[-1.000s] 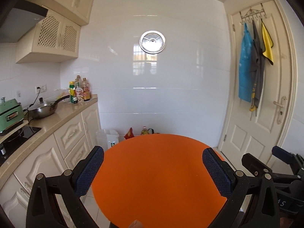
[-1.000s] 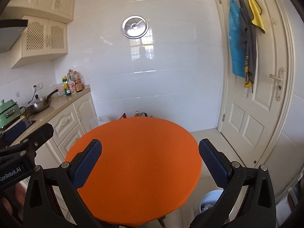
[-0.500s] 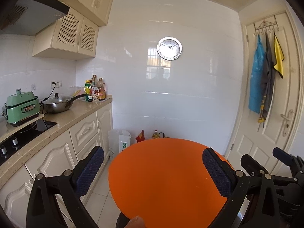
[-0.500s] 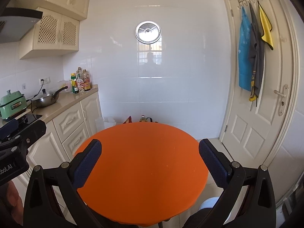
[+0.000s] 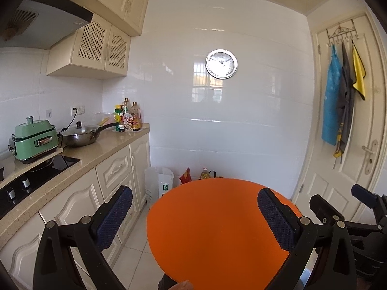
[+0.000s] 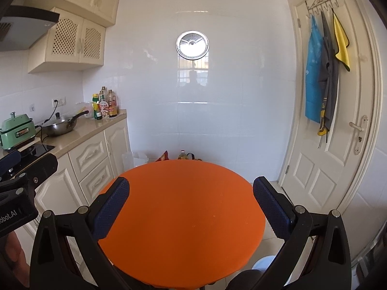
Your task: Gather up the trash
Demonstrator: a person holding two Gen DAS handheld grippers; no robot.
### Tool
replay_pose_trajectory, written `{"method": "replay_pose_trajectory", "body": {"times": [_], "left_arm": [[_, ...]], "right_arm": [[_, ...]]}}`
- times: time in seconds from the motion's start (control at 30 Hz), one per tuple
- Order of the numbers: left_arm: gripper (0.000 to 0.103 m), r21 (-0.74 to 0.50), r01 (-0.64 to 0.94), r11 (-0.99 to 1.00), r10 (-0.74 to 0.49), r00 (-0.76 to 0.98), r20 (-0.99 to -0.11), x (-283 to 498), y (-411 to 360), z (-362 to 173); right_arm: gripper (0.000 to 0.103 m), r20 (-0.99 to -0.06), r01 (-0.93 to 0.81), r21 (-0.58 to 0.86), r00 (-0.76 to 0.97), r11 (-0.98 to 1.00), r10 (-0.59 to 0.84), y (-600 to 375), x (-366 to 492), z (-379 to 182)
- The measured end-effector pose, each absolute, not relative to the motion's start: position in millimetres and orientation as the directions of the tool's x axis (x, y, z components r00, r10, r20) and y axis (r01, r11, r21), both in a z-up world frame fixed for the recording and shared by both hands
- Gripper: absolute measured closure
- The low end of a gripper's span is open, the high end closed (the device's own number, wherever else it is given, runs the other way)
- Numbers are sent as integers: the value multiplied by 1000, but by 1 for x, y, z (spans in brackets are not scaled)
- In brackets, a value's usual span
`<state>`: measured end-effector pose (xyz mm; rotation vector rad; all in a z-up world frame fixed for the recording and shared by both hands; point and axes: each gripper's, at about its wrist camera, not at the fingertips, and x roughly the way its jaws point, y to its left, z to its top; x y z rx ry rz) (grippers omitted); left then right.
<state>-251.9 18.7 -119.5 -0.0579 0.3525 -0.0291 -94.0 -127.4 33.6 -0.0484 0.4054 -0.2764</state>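
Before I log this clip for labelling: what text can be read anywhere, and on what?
"obot.AI", cut off at the frame edge: on the left gripper's body, right wrist view.
Bottle labels on the counter: too small to read.
Green mark on the white bag on the floor: unreadable.

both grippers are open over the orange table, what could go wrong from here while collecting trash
1. No trash shows on the orange table, so the open left gripper and right gripper may search and close on nothing.
2. The two grippers sit close side by side, so they might knock together when turning.
3. The pale bin is low beside the table and mostly hidden by the right gripper, so a drop there could miss.
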Motion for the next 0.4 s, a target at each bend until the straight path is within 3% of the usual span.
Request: {"method": "replay_pose_trajectory", "body": {"times": [0.4], "left_arm": [[1, -63, 45, 997, -63, 943, -326, -259, -16, -115]], "right_arm": [[0, -379, 253, -87, 886, 964, -267, -132, -94, 32]]}}
